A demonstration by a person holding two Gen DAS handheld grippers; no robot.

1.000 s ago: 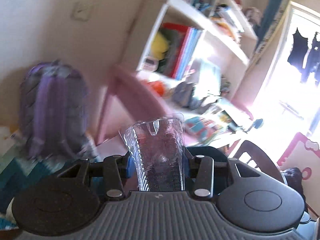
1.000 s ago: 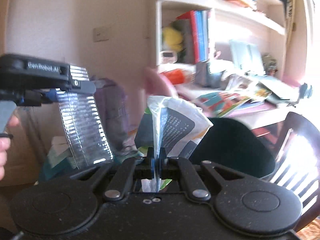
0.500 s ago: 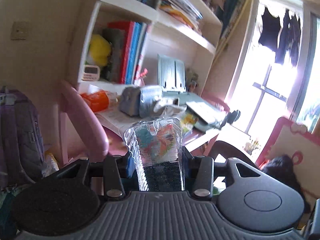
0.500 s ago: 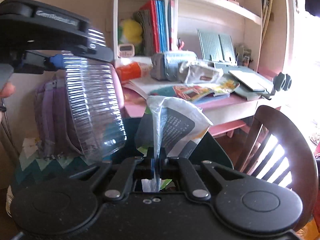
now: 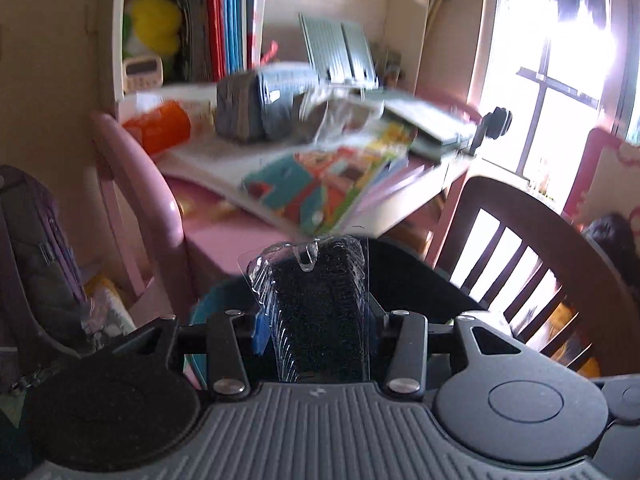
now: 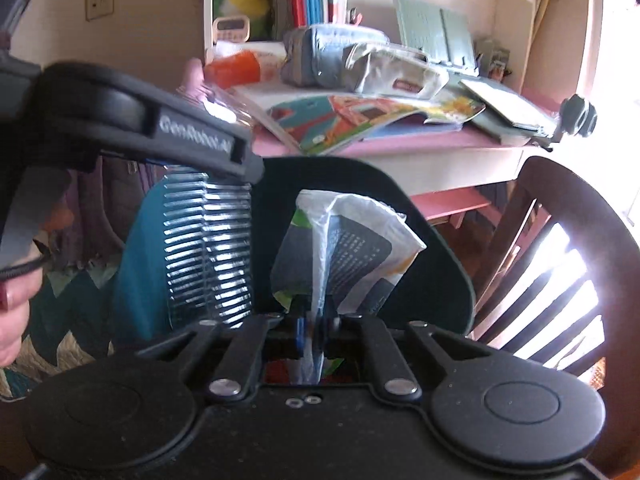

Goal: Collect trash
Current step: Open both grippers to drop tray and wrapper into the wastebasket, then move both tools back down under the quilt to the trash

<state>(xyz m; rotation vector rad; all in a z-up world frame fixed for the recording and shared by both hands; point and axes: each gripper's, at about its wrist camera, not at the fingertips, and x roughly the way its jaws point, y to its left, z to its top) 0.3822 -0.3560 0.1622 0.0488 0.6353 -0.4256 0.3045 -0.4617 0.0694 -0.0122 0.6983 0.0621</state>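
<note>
**Both claws loaded above the bin**

Apparently the drop is next: the left claw is clamped on a clear ribbed plastic tray, held upright over the dark bin, presumably so it can fall straight in. Seen from the right wrist, that tray hangs at the bin's left edge, its ridges catching the light. The right claw is pinched together on a crumpled printed plastic bag, white with grey and green patches, raised in front of the bin's opening. Behind, the pink surface carries books and pouches; whether any is trash I cannot tell.
</note>
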